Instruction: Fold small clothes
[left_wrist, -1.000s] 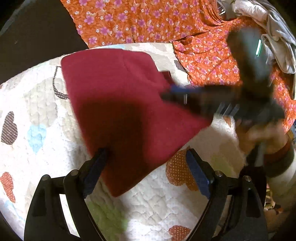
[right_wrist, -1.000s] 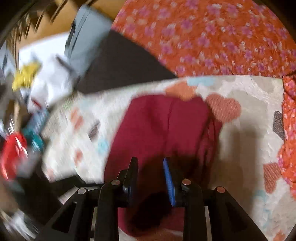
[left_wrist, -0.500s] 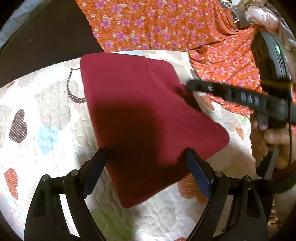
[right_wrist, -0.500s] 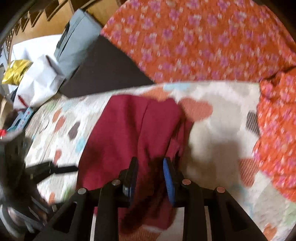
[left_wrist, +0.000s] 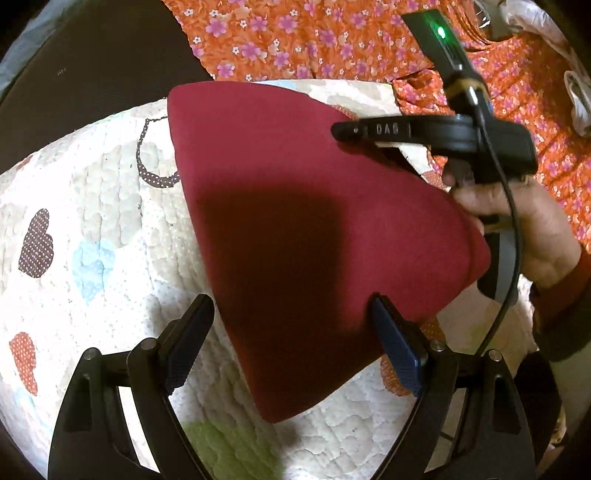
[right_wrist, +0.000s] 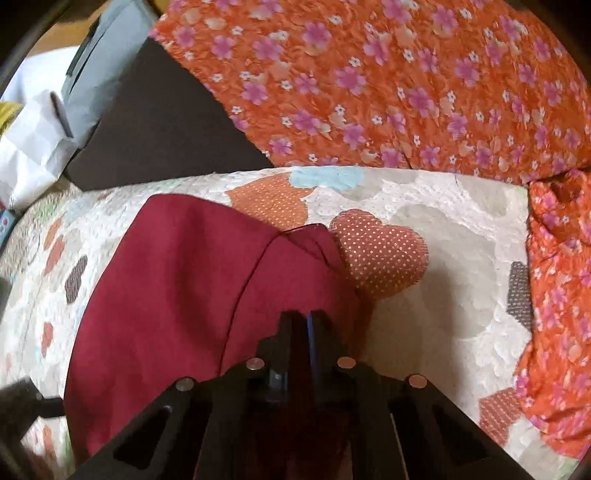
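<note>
Maroon garment flat on the heart-print quilt, straddled by one claw, pinched by the other.

Left gripper stands wide apart over the cloth's near pointed corner, its long axis running away from the fingers. Only the right wrist view shows a fold seam and the right gripper clamped together on the garment's edge; orange floral fabric lies beyond.

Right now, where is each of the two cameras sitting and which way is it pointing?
Left wrist: on the left gripper, looking down past its spread fingers at the maroon cloth on the heart quilt; the right gripper and right hand show.
Right wrist: on the right gripper, fingers closed at the cloth's edge, facing the orange floral fabric.
Shared: cloth, quilt, floral fabric.
</note>
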